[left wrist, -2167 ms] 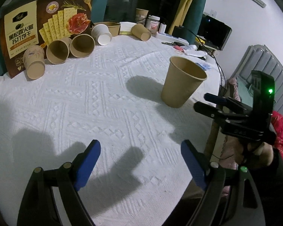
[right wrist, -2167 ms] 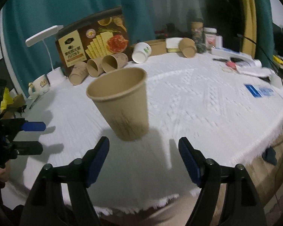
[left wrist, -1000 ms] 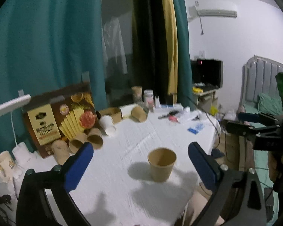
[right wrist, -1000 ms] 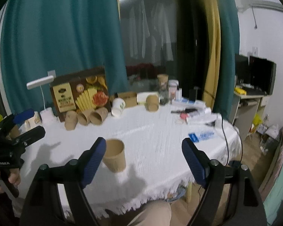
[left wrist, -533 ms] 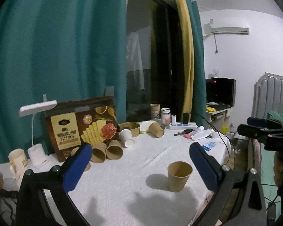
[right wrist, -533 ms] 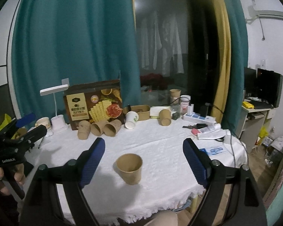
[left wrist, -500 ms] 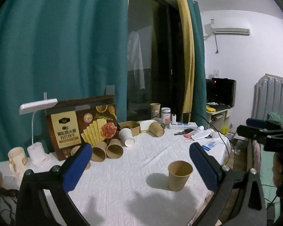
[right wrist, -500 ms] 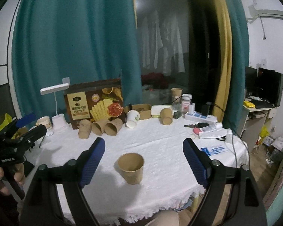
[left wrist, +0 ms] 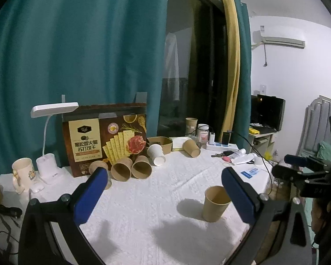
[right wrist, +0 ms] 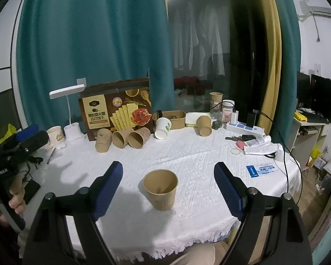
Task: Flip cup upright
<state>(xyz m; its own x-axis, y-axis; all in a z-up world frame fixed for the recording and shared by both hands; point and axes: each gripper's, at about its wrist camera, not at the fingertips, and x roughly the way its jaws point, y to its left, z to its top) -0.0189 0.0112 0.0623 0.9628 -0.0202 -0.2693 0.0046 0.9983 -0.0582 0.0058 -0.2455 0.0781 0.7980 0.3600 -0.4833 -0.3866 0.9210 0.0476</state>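
My right gripper is spread wide and holds nothing, its two blue pads standing well apart with the brown paper cup framed between them but farther out on the table and touched by neither; my left gripper is equally wide and empty, raised off to the side, and from its camera the cup sits low right, partly behind the right-hand pad. The cup stands near the front edge of the white tablecloth, base down, mouth open to the ceiling, long axis vertical or very nearly so, with no lean that I can make out. By my reading the flip itself is done and the step in hand is simply getting clear, so I would keep both grippers wide, back them straight away from the cup without sweeping sideways across it, and stay high enough that a pad cannot clip the rim, since an empty paper cup this light would probably topple at a nudge and it is close enough to the cloth's edge to roll off. Beyond it, against the cracker box, a row of other brown cups lies on its side, mouths toward me, and a white cup lies tipped beside a cardboard bowl
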